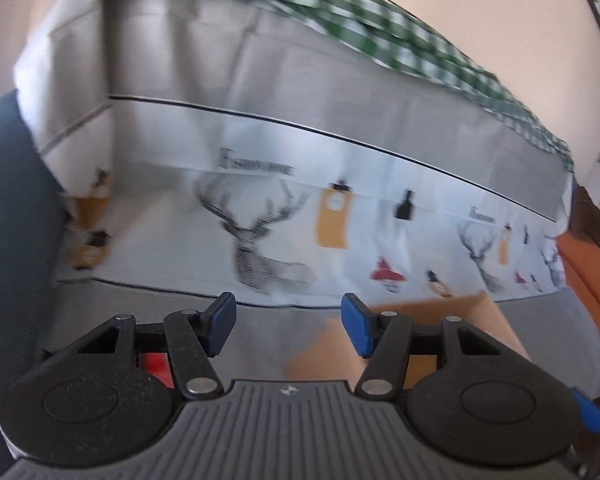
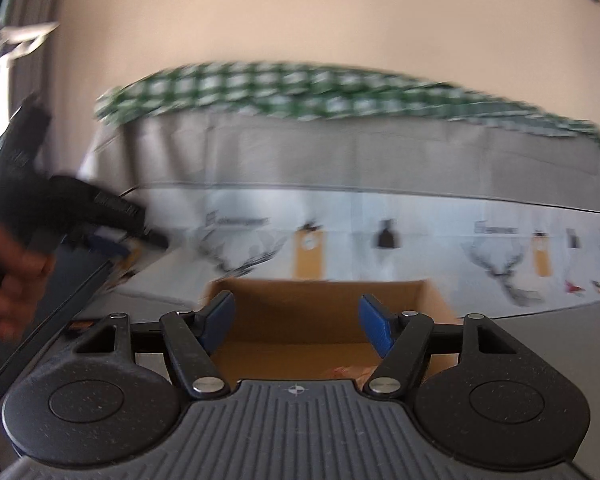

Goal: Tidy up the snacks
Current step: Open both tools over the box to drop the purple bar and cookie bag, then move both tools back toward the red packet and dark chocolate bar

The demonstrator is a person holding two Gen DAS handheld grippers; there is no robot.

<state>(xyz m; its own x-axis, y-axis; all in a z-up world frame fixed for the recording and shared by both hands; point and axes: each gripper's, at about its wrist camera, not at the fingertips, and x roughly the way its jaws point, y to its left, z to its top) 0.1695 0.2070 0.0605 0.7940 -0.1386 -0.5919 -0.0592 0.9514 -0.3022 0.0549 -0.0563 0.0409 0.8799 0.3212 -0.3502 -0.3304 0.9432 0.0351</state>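
The right claw (image 2: 296, 322) stood apart and empty just above the open brown cardboard box (image 2: 324, 300) (something reddish lay inside). The left claw (image 1: 288, 326) also gaped, facing the deer-printed grey-white cloth (image 1: 260, 216) ahead.

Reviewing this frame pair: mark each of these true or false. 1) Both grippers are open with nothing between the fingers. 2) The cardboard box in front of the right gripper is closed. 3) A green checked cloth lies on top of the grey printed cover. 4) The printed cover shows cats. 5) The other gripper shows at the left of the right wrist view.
1) True. The left gripper and the right gripper both have their jaws apart and empty.
2) False. The cardboard box is open at the top.
3) True. The green checked cloth lies over the grey printed cover.
4) False. It shows deer heads with antlers and bottles.
5) True, held in a hand, though blurred.
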